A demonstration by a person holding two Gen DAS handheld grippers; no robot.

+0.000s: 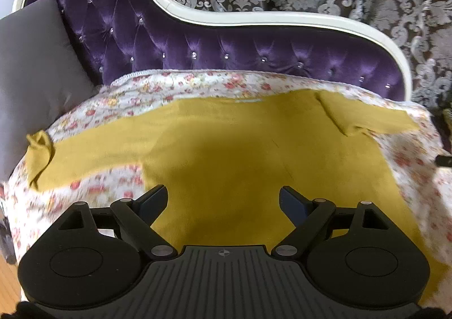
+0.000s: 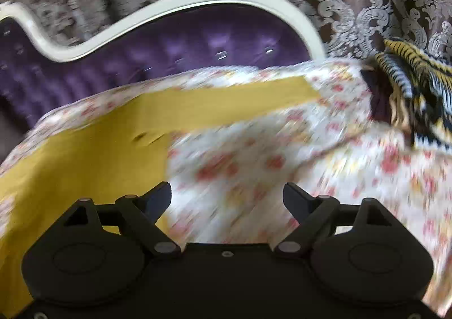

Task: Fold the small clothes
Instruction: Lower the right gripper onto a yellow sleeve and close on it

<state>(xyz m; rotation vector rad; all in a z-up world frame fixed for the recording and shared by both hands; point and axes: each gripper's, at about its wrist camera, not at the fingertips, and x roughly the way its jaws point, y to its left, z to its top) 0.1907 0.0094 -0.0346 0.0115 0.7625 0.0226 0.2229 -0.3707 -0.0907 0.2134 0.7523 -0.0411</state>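
Observation:
A mustard-yellow long-sleeved top [image 1: 226, 144] lies spread flat on a floral sheet [image 1: 169, 84], both sleeves stretched out sideways. Its left cuff [image 1: 39, 146] is bunched up. My left gripper [image 1: 223, 194] hovers open over the lower body of the top, nothing between its fingers. In the right wrist view the same top [image 2: 84, 155] fills the left side, with its right sleeve [image 2: 240, 98] reaching across the sheet. My right gripper [image 2: 227, 192] is open above the floral sheet [image 2: 254, 163], just right of the top's edge, holding nothing.
A purple tufted sofa back [image 1: 226, 45] with a cream frame rises behind the sheet. A grey cushion [image 1: 34, 79] leans at the left. A yellow, black and white striped cloth [image 2: 418, 87] lies at the sheet's right end. Patterned curtains hang behind.

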